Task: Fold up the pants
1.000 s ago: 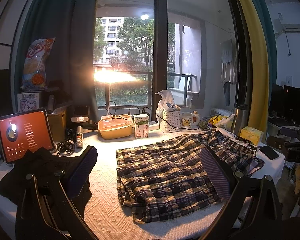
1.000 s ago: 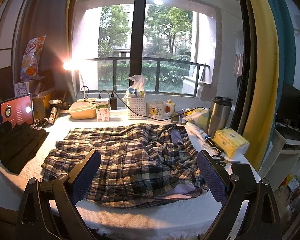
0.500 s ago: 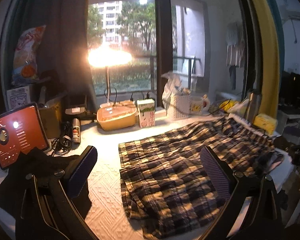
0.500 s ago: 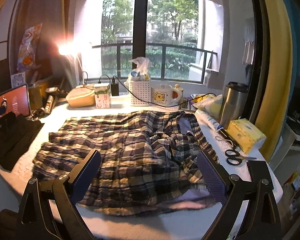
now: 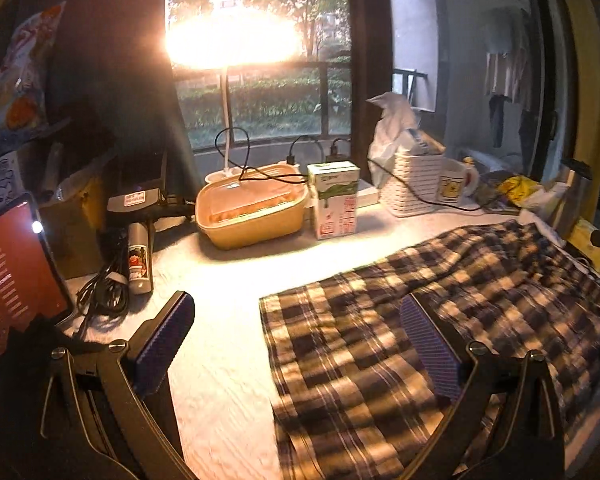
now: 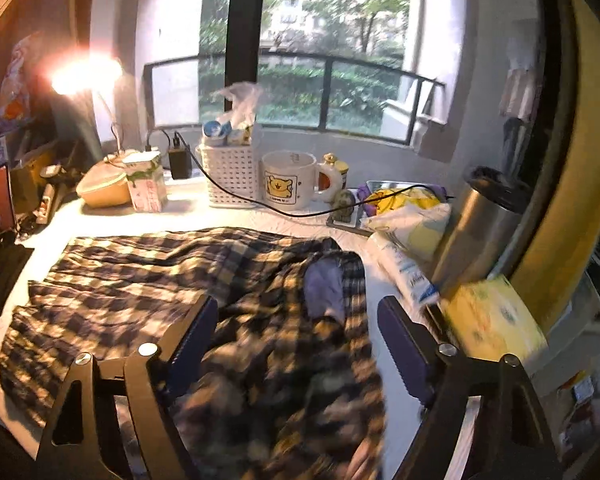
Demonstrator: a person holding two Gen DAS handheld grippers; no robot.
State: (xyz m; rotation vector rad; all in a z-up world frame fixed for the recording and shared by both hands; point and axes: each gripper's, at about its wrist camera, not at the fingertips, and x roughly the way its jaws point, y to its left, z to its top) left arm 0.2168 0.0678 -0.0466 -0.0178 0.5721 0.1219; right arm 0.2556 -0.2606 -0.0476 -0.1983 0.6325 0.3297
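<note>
Lamp glare [image 5: 230,38] is washing out the lamp's head and the window behind it. The pants [image 6: 236,312] are smearing into blur near the right gripper [image 6: 298,334], and their near edge is running off the frame. The tablet [image 5: 8,276] is being cut by the left edge; its text is perhaps too small to read.

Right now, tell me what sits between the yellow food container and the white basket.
A green-and-white milk carton stands upright between the yellow food container and the white basket; the left wrist view shows it best.
</note>
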